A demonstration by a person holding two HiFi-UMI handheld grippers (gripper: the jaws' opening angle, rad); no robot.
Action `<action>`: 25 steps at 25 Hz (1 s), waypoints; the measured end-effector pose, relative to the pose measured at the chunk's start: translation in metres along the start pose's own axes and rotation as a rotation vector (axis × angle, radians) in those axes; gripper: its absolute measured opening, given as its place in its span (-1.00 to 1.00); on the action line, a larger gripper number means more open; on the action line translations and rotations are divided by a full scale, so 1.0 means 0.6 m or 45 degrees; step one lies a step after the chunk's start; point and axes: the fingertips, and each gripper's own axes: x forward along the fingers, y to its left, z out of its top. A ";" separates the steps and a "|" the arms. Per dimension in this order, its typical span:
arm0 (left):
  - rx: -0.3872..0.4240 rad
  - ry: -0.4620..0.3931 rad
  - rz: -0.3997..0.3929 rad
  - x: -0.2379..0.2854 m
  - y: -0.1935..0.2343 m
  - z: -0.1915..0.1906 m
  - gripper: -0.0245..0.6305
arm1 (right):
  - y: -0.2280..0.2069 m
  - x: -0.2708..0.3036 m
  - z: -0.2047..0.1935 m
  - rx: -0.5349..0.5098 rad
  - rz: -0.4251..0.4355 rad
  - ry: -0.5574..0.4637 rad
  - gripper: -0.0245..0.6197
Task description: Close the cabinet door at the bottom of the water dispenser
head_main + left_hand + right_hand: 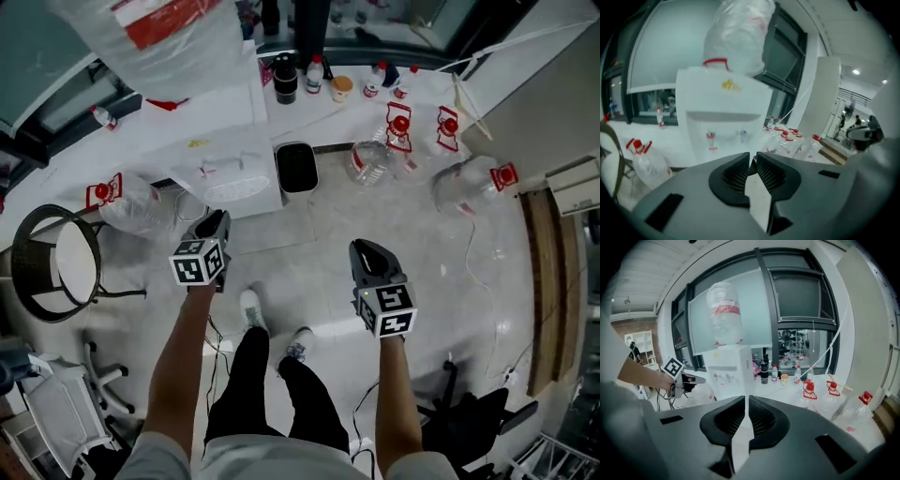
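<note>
The white water dispenser [234, 173] stands against the window ledge with a plastic-wrapped bottle [159, 37] on top. Its taps [726, 136] show in the left gripper view, where the gripper body hides the lower cabinet; no view shows the door. My left gripper [214, 223] is held up just in front of the dispenser, its jaws [753, 161] together with nothing between them. My right gripper [366, 251] hovers to the right over the floor, its jaws [746, 401] likewise closed and empty. The right gripper view shows the dispenser [729, 376] and the left gripper [686, 379] beside it.
A black bin [297, 167] stands right of the dispenser. Several empty red-capped water jugs [375, 155] lie on the floor to the right, one [127, 202] to the left. A round dark-framed chair [56, 262] is at the left. Small bottles [314, 75] line the ledge. The person's feet [251, 309] are below.
</note>
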 end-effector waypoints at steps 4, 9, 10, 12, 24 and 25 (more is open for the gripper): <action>0.243 -0.053 -0.049 -0.147 -0.007 0.103 -0.83 | 0.058 -0.064 0.128 -0.159 0.016 -0.043 -0.83; 0.440 -0.215 -0.050 -0.307 -0.003 0.249 -0.86 | 0.143 -0.119 0.284 -0.333 0.022 -0.141 -0.83; 0.470 -0.246 -0.052 -0.338 -0.002 0.275 -0.86 | 0.164 -0.129 0.314 -0.351 0.023 -0.165 -0.83; 0.512 -0.307 -0.057 -0.397 0.004 0.325 -0.86 | 0.202 -0.146 0.370 -0.378 0.025 -0.220 -0.84; 0.628 -0.628 -0.125 -0.662 0.001 0.501 -0.86 | 0.416 -0.253 0.583 -0.522 0.040 -0.510 -0.84; 0.637 -0.645 -0.128 -0.674 0.000 0.508 -0.86 | 0.428 -0.257 0.590 -0.536 0.041 -0.517 -0.84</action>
